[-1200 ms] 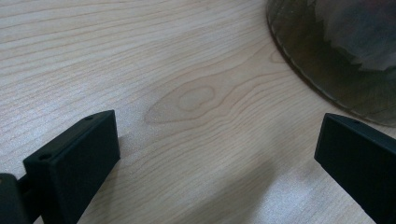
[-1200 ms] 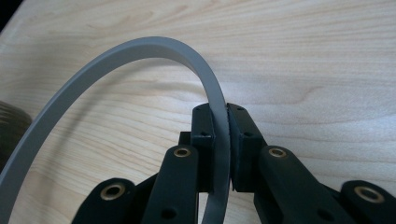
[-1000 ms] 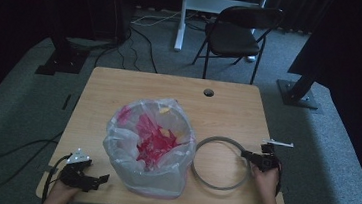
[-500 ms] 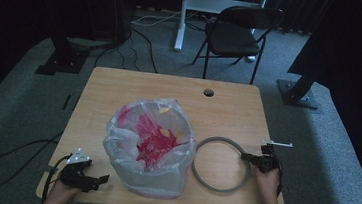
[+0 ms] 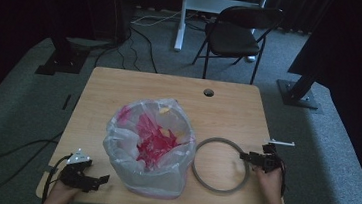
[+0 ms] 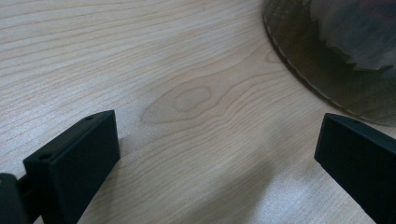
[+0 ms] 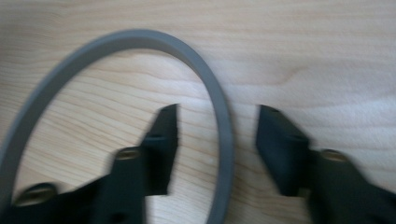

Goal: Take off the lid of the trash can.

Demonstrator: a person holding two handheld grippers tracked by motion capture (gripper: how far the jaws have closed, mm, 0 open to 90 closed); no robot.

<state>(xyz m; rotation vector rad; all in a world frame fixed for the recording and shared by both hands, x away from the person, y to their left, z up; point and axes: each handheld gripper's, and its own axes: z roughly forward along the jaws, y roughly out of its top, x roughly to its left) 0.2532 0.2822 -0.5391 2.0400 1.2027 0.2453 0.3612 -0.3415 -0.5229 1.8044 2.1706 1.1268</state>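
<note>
Grey ring point(image 5: 221, 165) flat on wooden table point(image 5: 134, 92), right of bag-lined bin point(image 5: 150, 152); right gripper point(image 7: 217, 126) jaws just opened, straddling its rim untouched; left gripper point(image 6: 217, 154) jaws wide apart, empty.

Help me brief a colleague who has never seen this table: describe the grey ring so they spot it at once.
On the wooden table, look to the right of the bin lined with a clear bag. The grey ring lies flat on the wood beside it, its far side between the just-opened jaws of the right gripper. It is the one thin, empty hoop there.
</note>
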